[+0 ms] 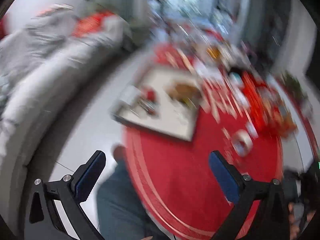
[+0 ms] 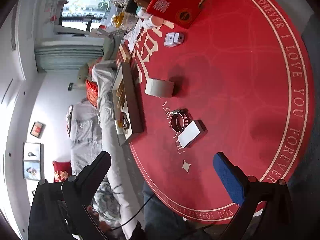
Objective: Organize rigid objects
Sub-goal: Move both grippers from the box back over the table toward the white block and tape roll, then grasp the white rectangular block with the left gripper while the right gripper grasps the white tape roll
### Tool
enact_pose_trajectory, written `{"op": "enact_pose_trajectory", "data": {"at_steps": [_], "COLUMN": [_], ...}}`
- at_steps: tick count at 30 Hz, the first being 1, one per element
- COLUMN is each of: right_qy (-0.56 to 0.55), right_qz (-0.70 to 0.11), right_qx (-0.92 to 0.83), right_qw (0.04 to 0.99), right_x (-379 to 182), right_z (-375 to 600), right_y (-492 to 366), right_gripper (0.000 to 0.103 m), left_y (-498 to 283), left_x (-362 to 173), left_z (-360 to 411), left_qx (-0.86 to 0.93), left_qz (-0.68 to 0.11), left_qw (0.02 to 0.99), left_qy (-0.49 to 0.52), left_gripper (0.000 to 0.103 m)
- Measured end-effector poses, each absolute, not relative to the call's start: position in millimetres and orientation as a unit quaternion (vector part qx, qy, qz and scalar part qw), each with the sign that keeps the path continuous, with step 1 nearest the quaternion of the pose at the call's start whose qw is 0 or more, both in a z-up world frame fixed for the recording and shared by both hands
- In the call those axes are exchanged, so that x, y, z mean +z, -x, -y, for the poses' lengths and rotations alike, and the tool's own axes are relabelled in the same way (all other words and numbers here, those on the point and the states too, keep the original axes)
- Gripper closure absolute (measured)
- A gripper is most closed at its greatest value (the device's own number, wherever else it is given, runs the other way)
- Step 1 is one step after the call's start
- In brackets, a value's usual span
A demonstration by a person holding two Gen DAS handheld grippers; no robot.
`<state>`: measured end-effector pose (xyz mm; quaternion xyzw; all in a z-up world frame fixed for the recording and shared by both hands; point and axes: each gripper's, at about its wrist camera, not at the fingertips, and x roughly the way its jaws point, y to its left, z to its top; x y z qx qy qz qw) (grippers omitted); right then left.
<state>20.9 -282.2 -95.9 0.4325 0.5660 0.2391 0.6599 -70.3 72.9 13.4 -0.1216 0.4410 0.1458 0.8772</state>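
Note:
In the right wrist view a roll of beige tape, a metal hose clamp, a white-topped block and a small white plastic piece lie on the round red mat. A shallow tray with several small items stands at the mat's left edge. My right gripper is open and empty, above the mat's near edge, short of the block. The left wrist view is motion-blurred: the tray and a tape roll show on the mat. My left gripper is open and empty over the mat's edge.
Red boxes, bottles and jars crowd the far end of the mat. A grey-covered sofa with red cushions runs beside the table. The person's jeans-clad leg is below the table edge.

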Motion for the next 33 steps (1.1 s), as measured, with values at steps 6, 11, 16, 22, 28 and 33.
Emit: {"op": "enact_pose_trajectory", "data": {"at_steps": [6, 11, 16, 22, 28, 33], "right_qy": [-0.393, -0.340, -0.318, -0.313, -0.317, -0.319], "right_qz": [-0.555, -0.527, -0.527, -0.531, -0.528, -0.530], "right_qx": [0.202, 0.133, 0.140, 0.154, 0.163, 0.168], "right_qw": [0.705, 0.767, 0.776, 0.773, 0.771, 0.768], "right_x": [-82.0, -71.8, -76.5, -81.3, -81.8, -82.7], "right_z": [303.9, 333.2, 330.5, 330.7, 333.0, 332.5], "right_y": [-31.5, -38.6, -39.6, -41.1, -40.9, -41.7], "right_gripper": [0.000, 0.000, 0.000, 0.000, 0.000, 0.000], "left_y": [9.4, -27.9, -45.9, -48.7, -41.6, -37.8], "left_x": [-24.0, -63.8, -95.1, -116.6, -132.3, -131.0], "left_z": [17.8, 71.8, 93.2, 109.4, 102.8, 108.3], "left_qx": [0.050, 0.016, 0.054, 0.118, 0.139, 0.143], "left_qz": [-0.543, -0.608, -0.645, -0.644, -0.651, -0.647], "left_qw": [0.838, 0.791, 0.754, 0.749, 0.735, 0.737], "left_qy": [0.031, 0.067, 0.117, 0.097, 0.130, 0.131], "left_gripper": [0.000, 0.000, 0.000, 0.000, 0.000, 0.000]}}
